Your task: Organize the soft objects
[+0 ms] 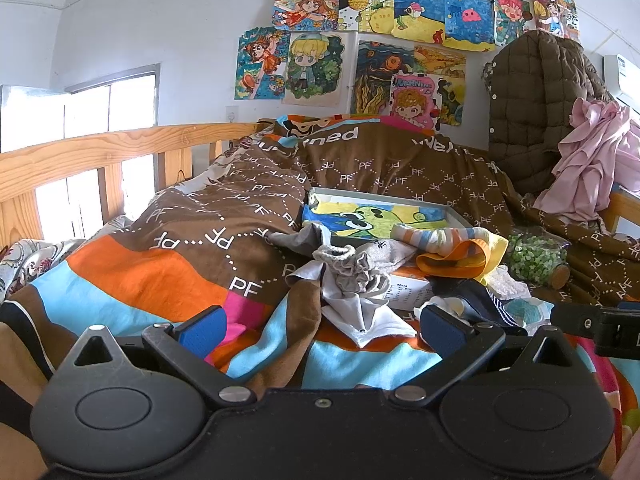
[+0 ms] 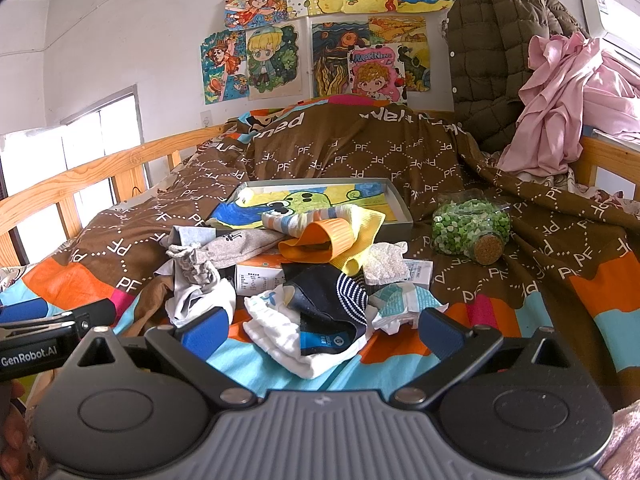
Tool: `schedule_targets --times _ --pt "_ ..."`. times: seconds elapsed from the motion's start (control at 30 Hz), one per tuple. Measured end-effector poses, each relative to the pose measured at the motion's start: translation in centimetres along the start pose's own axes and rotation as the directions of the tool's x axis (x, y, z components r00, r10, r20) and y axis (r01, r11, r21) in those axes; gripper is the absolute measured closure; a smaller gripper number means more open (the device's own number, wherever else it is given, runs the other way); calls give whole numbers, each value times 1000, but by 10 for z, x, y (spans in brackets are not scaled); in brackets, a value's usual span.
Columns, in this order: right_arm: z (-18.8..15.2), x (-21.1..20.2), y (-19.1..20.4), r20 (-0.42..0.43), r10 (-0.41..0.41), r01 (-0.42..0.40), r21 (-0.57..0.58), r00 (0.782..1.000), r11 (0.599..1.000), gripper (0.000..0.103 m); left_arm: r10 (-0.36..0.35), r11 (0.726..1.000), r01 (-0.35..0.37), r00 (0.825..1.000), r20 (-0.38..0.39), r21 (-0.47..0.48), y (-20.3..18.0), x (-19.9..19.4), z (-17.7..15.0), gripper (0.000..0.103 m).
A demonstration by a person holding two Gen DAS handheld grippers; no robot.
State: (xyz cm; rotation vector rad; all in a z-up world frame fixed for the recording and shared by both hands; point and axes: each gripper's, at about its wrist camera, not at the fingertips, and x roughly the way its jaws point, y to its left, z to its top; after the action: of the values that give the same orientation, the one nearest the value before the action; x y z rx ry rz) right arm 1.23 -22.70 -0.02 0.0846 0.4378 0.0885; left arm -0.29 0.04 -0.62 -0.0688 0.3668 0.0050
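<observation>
Your left tongs [image 1: 320, 326] and right tongs [image 2: 320, 330] both gape wide, holding nothing, low over the bed quilt [image 2: 500, 160]. The heap of socks [image 2: 320, 276] lies just ahead, spilling against the shallow grey box [image 2: 400, 208]

drawings on wall [image 2: 320, 36] | wooden rail [image 1: 80, 156] | jar of green bits [image 2: 472, 228] | shallow tray [image 2: 400, 204]

A white wall [image 1: 160, 32] carries bright drawings [image 1: 360, 40]. Daylight comes through a window [image 1: 108, 108] behind the bed's wooden rail [image 1: 100, 156]. A brown quilt [image 2: 360, 148] covers the bed; an air conditioner [image 2: 612, 16] sits high on the right
</observation>
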Motion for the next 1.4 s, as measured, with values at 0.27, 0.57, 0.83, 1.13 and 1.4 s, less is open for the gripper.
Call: schedule_targets --times 0.27,0.57,0.83,1.13,1.4 --pt "0 0 0 -1 0 0 0 1000 1000 0 -1 1000 1 1000 0 0 0 0 0 1" --pt "0 0 0 -1 0 0 0 1000 1000 0 6 1000 -6 1000 -4 0 7 0 -4 1" --pt "-4 -1 -2 -1 2 -2 -4 1000 1000 0 11 1000 -11 1000 -7 6 13 1 -6 1" --pt "1 1 -1 -3 7 -7 -7 1000 1000 0 27 1000 -27 999 -21 7 17 2 -7 1" --pt "2 3 2 -8 13 -13 1 1000 1000 0 34 999 -33 999 -31 16 7 3 -4 1"
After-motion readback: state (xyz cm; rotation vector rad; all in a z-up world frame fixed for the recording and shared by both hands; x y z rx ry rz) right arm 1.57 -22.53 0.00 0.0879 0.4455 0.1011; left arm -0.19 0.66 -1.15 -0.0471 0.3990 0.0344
